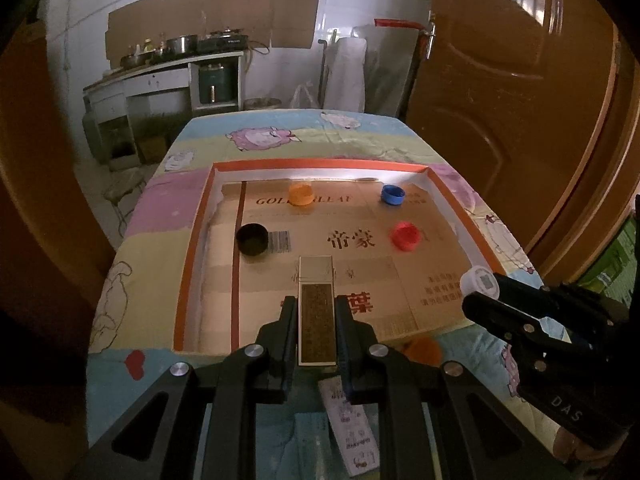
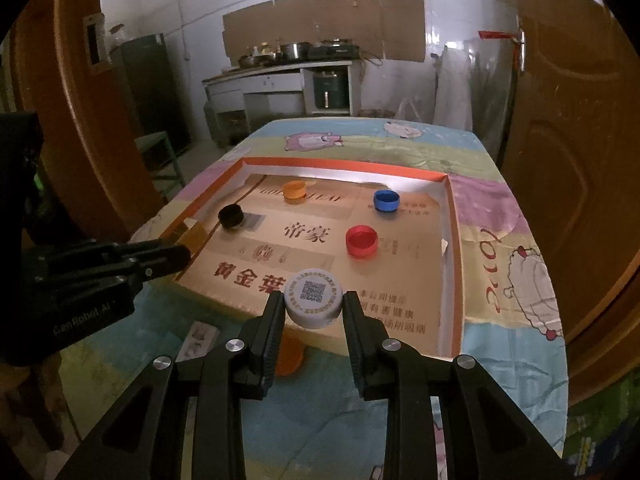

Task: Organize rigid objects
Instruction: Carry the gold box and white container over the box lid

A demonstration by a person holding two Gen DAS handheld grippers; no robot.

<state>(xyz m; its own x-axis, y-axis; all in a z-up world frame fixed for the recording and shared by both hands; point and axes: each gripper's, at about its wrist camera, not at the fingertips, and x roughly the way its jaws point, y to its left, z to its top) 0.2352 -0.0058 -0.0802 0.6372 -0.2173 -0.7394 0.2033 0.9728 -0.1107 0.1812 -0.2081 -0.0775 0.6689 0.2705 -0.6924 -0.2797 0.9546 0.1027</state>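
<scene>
My left gripper (image 1: pixel 315 304) is shut on a slim white-and-gold box (image 1: pixel 316 304), held above the near edge of the shallow orange-rimmed cardboard tray (image 1: pixel 188 264). My right gripper (image 2: pixel 313 300) is shut on a white bottle cap (image 2: pixel 313 298) with a QR code on top, also over the tray's near edge. Each gripper shows in the other's view: the right gripper (image 1: pixel 480 292) at the right, the left gripper (image 2: pixel 182 254) at the left. In the tray lie a black cap (image 1: pixel 252 239), an orange cap (image 1: pixel 301 193), a blue cap (image 1: pixel 393 194) and a red cap (image 1: pixel 405 236).
Another orange cap (image 1: pixel 422 350) and a flat printed pack (image 1: pixel 352 428) lie on the cartoon-print tablecloth (image 1: pixel 132 280) just below the grippers, outside the tray. A brown door (image 1: pixel 512 112) stands close on the right. A counter with pots (image 1: pixel 168 60) is beyond the table's far end.
</scene>
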